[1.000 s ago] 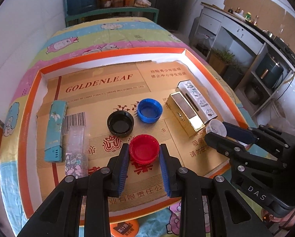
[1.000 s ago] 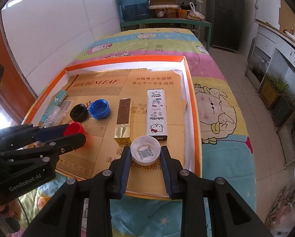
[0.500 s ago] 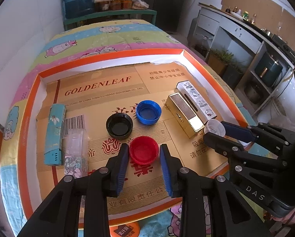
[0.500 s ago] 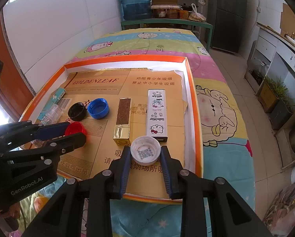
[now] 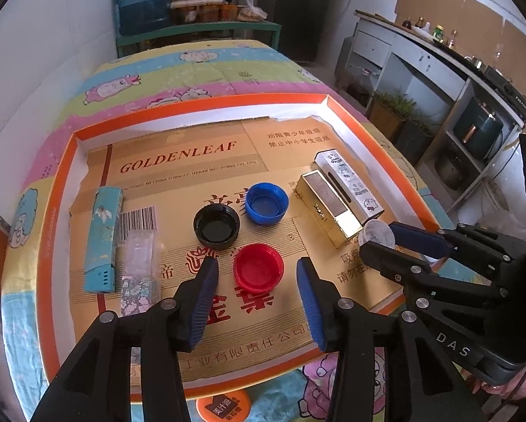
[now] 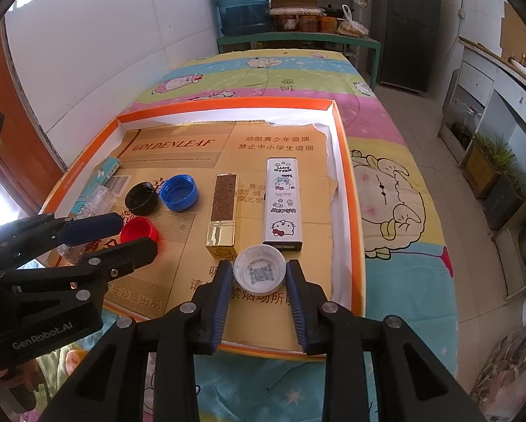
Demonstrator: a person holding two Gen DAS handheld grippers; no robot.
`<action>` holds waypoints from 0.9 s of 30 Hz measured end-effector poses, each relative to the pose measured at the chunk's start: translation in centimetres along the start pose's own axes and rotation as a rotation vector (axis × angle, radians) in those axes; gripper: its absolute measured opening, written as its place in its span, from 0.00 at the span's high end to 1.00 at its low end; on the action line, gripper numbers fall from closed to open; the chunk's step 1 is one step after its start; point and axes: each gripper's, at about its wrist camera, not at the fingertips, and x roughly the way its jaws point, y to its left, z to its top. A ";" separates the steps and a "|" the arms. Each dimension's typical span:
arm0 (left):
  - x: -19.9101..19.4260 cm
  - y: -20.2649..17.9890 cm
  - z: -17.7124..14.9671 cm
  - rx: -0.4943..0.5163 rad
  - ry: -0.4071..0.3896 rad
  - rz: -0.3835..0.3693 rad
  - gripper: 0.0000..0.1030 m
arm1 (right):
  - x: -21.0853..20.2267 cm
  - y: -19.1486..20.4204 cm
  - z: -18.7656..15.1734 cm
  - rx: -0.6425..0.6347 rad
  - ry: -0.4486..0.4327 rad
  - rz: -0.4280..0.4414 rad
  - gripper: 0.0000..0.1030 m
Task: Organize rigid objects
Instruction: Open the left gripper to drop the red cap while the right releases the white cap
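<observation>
A red cap (image 5: pixel 258 267) lies open side up on the cardboard floor of an orange-rimmed tray (image 5: pixel 199 105). My left gripper (image 5: pixel 256 265) straddles the red cap. Its jaws are opening, and a gap shows on each side of the cap. My right gripper (image 6: pixel 258 271) is shut on a white cap (image 6: pixel 259 272) with a printed code inside, near the tray's front right corner. Behind the red cap sit a black cap (image 5: pixel 216 225) and a blue cap (image 5: pixel 266 203). A gold box (image 6: pixel 222 211) and a white cartoon-cat box (image 6: pixel 283 200) lie side by side beyond the white cap.
A teal box (image 5: pixel 103 239) and a clear flowered box (image 5: pixel 138 274) lie along the tray's left side. The tray rests on a striped cartoon blanket (image 6: pixel 386 190). An orange round lid (image 5: pixel 224 409) sits just outside the tray's near rim. Shelves and a water jug stand far behind.
The left jaws have spread apart and let go of the red cap, which stays on the cardboard. The right gripper still clamps the white cap in the same spot.
</observation>
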 end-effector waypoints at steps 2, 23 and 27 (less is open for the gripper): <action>-0.2 0.0 0.0 -0.001 -0.003 -0.001 0.54 | -0.1 0.1 0.0 0.002 0.000 0.001 0.69; -3.1 0.3 -0.9 -0.020 -0.041 0.005 0.54 | -2.7 0.6 -0.1 0.009 -0.037 -0.008 0.69; -3.9 0.3 -1.1 -0.023 -0.050 0.006 0.54 | -3.4 1.0 -0.2 0.002 -0.046 -0.009 0.69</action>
